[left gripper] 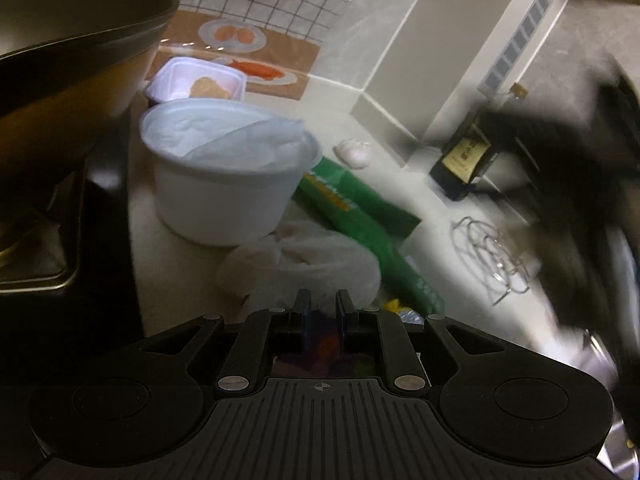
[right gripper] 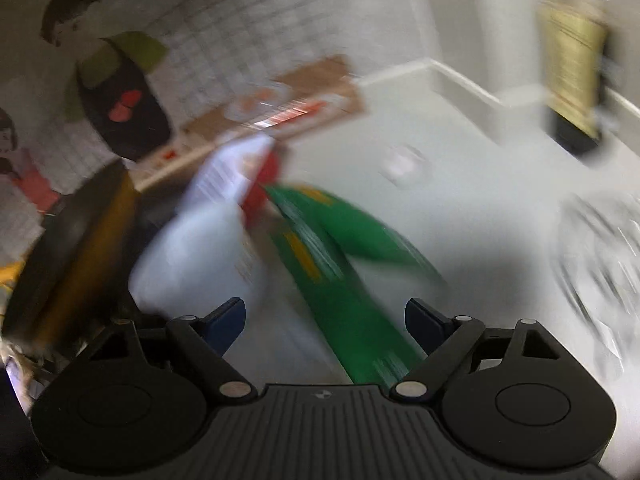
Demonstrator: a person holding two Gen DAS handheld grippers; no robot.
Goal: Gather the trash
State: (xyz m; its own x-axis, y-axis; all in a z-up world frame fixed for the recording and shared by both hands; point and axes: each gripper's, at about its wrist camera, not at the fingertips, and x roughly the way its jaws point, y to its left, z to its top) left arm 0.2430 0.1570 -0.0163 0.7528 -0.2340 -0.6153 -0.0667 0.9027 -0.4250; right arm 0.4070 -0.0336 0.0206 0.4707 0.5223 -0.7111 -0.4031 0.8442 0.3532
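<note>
In the left wrist view my left gripper [left gripper: 323,300] is nearly closed on a dark, colourful wrapper [left gripper: 326,346] held between its fingers, above a crumpled white plastic bag [left gripper: 304,266]. A white bowl with a peeled lid [left gripper: 228,176] and a green wrapper [left gripper: 360,216] lie just beyond. My right gripper [right gripper: 325,320] is open and empty, right over the green wrapper [right gripper: 344,280], beside the white bowl [right gripper: 200,248]. The right wrist view is blurred by motion.
A black wok [left gripper: 72,60] on a stove stands at the left. A small white tray with food [left gripper: 198,82], a garlic bulb [left gripper: 354,152], a dark bottle [left gripper: 466,160] and a wire rack [left gripper: 490,260] sit on the counter. A blurred dark shape [left gripper: 580,200] is at the right.
</note>
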